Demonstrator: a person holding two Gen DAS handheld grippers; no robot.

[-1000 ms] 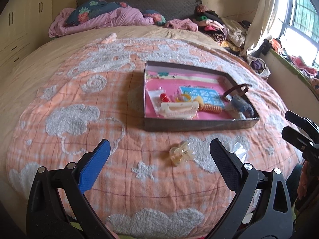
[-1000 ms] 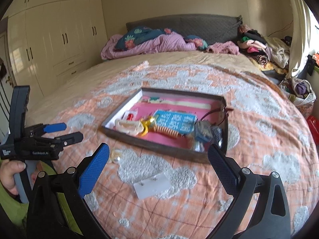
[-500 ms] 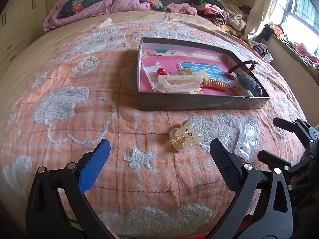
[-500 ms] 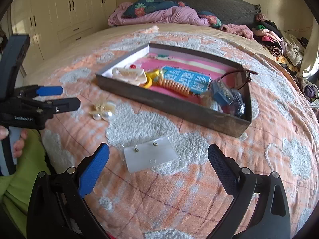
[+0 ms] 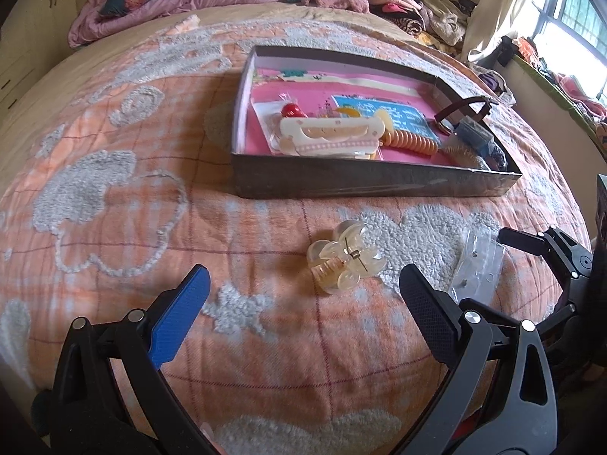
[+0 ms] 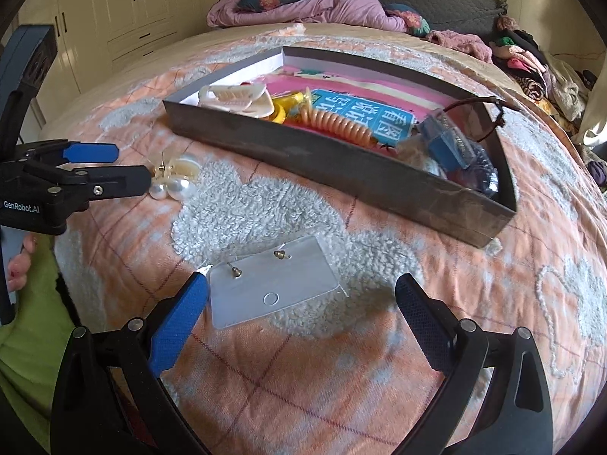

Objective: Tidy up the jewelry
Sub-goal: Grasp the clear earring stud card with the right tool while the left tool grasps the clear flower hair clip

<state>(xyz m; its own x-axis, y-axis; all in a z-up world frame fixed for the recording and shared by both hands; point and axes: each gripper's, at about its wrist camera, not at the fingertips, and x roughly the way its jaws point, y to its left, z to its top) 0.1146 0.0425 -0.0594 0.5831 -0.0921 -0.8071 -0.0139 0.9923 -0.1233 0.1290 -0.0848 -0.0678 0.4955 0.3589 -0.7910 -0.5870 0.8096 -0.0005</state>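
Left wrist view: beyond the spread, empty left gripper [image 5: 303, 311] the box [image 5: 341, 184] holds most pieces, while the pearl hair claw [image 5: 347, 261] just ahead and the earring card [image 6: 273, 284] between the spread, empty right gripper's [image 6: 301, 309] fingers remain unboxed.

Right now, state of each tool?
Left tool: open, holding nothing, pearl hair clip just ahead of it.
Right tool: open, holding nothing, clear earring card between its fingers.

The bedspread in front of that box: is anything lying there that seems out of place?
Yes. Two pieces lie loose on the bedspread, outside the tray that holds the other items: a clear pearl hair claw, tipped on its side, and a clear plastic card with earrings. Both grippers are open and hold nothing.
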